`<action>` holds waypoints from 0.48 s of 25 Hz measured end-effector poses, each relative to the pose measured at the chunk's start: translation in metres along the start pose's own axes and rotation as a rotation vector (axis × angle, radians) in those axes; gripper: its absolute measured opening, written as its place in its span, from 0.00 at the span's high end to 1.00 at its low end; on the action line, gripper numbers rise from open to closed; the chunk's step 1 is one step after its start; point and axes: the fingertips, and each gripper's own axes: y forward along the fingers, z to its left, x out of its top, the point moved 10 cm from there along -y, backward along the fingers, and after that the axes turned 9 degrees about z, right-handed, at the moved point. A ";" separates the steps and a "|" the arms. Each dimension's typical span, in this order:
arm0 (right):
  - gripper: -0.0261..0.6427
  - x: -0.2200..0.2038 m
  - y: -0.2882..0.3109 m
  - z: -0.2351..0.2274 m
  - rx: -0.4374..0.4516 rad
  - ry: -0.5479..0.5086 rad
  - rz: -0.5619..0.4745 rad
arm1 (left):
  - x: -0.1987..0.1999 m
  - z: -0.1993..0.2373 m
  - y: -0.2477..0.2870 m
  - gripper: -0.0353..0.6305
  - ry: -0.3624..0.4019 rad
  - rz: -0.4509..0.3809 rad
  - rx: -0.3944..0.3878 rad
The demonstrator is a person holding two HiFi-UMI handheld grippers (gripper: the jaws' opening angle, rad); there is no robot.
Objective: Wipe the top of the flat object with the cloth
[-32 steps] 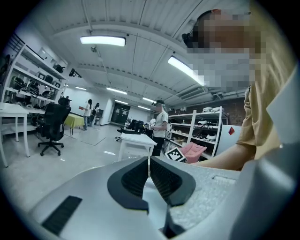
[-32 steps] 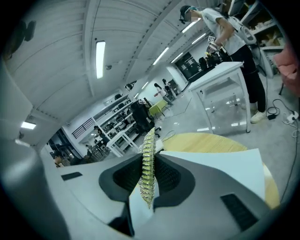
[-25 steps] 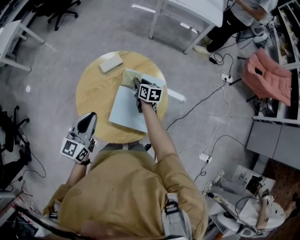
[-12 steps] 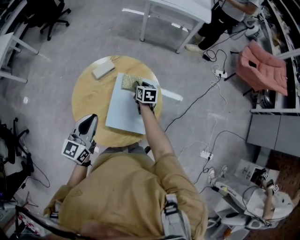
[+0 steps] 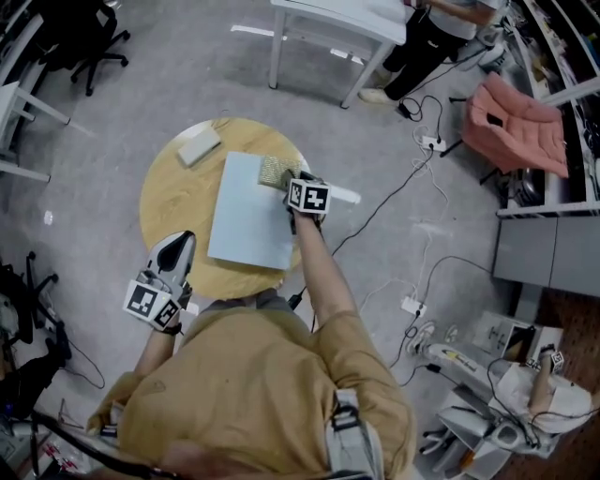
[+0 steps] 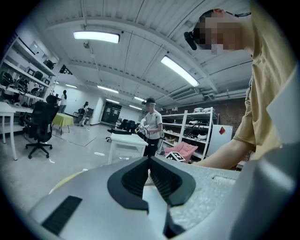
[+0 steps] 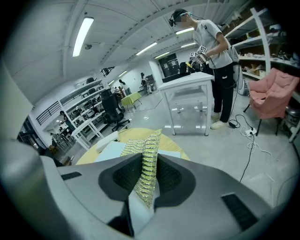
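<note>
Right now the right tongs [image 5: 289,184] pinch the yellow-green cloth [image 5: 275,171] tight between both jaws, at the far right corner of the pale blue flat board [image 5: 246,214], which lies on the round wooden counter [image 5: 173,199]. The left tongs [image 5: 172,249] hang closed and empty by the counter's near edge.

From up top, the right gripper [image 5: 289,183] has its marker cube parked right over its own jaws, so only a corner of the yellow-green knobbly cloth [image 5: 275,171] pokes out. It also covers a stretch of the pale blue flat board [image 5: 246,214] along the right edge. The left gripper [image 5: 177,241] hides a bit of the round wooden table [image 5: 173,192] at its near-left rim. The small pale block [image 5: 199,146] is too tiny to identify. The standing person [image 5: 436,28] is cut off by the top edge.
</note>
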 end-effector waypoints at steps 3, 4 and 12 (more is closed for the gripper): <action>0.85 -0.003 -0.011 -0.019 -0.036 0.018 -0.006 | 0.001 0.001 0.000 0.92 0.005 -0.009 -0.011; 0.85 -0.004 -0.016 -0.026 -0.049 0.026 -0.008 | 0.002 0.001 0.000 0.92 0.007 -0.012 -0.014; 0.85 -0.021 -0.049 -0.057 -0.104 0.075 -0.033 | 0.006 -0.003 -0.007 0.92 0.019 -0.025 -0.034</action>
